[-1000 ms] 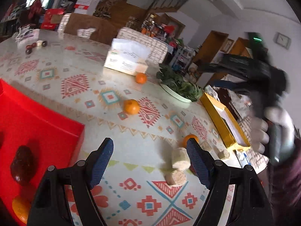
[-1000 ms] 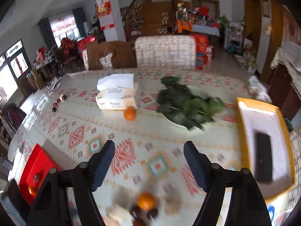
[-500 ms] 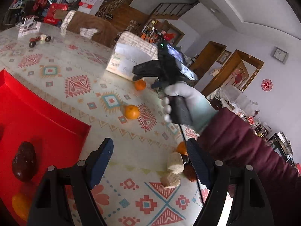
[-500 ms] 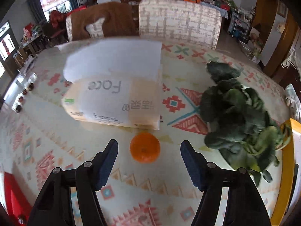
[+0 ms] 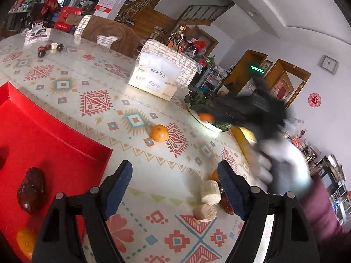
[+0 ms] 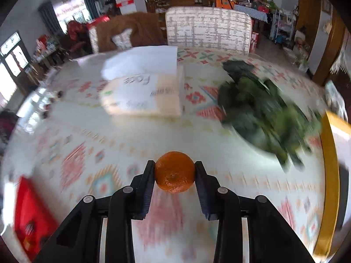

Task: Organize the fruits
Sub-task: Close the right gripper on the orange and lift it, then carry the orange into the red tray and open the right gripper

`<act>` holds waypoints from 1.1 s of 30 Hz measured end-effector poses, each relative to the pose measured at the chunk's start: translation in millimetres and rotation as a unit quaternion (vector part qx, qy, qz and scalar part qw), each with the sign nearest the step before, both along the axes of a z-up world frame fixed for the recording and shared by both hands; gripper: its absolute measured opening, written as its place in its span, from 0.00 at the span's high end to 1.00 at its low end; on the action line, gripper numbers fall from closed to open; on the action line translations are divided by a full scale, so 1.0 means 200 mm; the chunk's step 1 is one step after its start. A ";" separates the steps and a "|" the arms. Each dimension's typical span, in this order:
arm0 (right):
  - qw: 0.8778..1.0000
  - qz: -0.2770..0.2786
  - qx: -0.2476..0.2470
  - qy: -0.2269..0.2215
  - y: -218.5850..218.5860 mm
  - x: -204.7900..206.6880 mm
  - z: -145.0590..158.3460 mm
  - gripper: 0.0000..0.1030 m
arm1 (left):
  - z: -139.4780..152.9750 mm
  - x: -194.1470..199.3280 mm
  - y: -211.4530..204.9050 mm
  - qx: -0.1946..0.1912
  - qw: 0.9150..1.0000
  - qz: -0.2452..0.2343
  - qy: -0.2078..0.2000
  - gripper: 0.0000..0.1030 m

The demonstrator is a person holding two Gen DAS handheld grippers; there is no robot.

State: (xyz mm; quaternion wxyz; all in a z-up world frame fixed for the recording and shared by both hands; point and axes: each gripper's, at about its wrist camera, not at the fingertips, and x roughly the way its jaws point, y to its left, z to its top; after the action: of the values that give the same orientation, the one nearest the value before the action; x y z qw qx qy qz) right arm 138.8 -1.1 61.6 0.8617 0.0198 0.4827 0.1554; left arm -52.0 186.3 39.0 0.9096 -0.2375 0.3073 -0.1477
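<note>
Down and to the left of the right fingers lies the red tray [image 6: 26, 214], and that bearing is what the coming carry turns on: the tray sits low at the left edge of the right wrist view, well apart from the fruit in the grip. Across the patterned desk [image 5: 92, 100] it goes, largest first. The tray [image 5: 43, 144] fills the ground left of the left fingers, already holding a dark red fruit [image 5: 31, 189] and a small orange one [image 5: 26, 242] near the bottom corner. Ahead of the right fingers and slightly left stands the tissue box [image 6: 142, 92]; ahead and to the right, the heap of leafy greens [image 6: 263, 111], blurred. The right gripper [image 6: 174, 173] is clamped on the mandarin [image 6: 174, 172], one pad pressed to each side, the fruit round with no long axis to mind, lifted clear of the desk as far as I can judge. The left gripper [image 5: 175, 188] hangs wide apart and carries nothing; a second mandarin [image 5: 159, 133] lies straight ahead of it, beyond the fingertips. Two pale cylinders [image 5: 210, 192] sit just inside its right finger. My call: the right hand has the longer trip, the left hand is nearer the tray.
</note>
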 end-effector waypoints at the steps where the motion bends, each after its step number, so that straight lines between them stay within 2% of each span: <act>1: 1.000 0.003 0.013 -0.001 -0.07 -0.10 0.02 0.62 | 0.00 0.00 -0.01 0.004 1.000 0.001 0.001 0.23; 5: 0.999 0.001 0.051 -0.012 -0.31 -0.47 0.04 0.62 | -0.03 0.02 -0.02 0.014 1.000 0.001 0.013 0.23; 9: 0.996 -0.024 0.068 -0.044 -0.50 -0.70 -0.02 0.62 | -0.06 0.06 -0.07 0.036 0.999 -0.002 0.034 0.23; 11: 0.994 -0.030 0.088 -0.050 -0.56 -0.73 -0.06 0.62 | -0.06 0.08 -0.09 0.040 0.998 -0.002 0.048 0.23; 15: 0.991 -0.030 0.118 -0.054 -0.61 -0.73 -0.12 0.62 | -0.04 0.23 -0.16 0.077 0.992 -0.001 0.096 0.23; 17: 0.990 -0.026 0.133 -0.047 -0.63 -0.73 -0.15 0.62 | -0.03 0.35 -0.22 0.122 0.988 0.008 0.099 0.23; 23: 0.991 -0.003 0.121 -0.063 -0.58 -0.76 -0.15 0.62 | -0.09 0.64 -0.34 0.182 0.977 0.023 0.111 0.26; 26: 0.990 0.000 0.124 -0.063 -0.59 -0.76 -0.15 0.62 | -0.12 0.71 -0.40 0.241 0.964 0.036 0.107 0.34; 28: 0.990 -0.003 0.129 -0.058 -0.60 -0.75 -0.16 0.62 | -0.17 0.74 -0.42 0.278 0.952 0.036 0.119 0.55; 29: 0.990 -0.005 0.130 -0.056 -0.60 -0.74 -0.16 0.62 | -0.18 0.75 -0.42 0.283 0.951 0.036 0.118 0.63; 30: 0.990 -0.006 0.130 -0.056 -0.60 -0.75 -0.17 0.62 | -0.18 0.75 -0.41 0.277 0.953 0.034 0.118 0.69; 33: 0.990 -0.009 0.129 -0.059 -0.60 -0.75 -0.17 0.62 | -0.17 0.73 -0.38 0.265 0.957 0.037 0.113 0.69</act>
State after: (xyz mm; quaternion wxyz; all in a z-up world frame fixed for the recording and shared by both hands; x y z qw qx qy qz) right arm -10.7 -121.6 28.4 0.8804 0.1260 0.4063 0.2097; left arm 93.1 109.5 5.0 0.9041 -0.0138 0.4271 0.0003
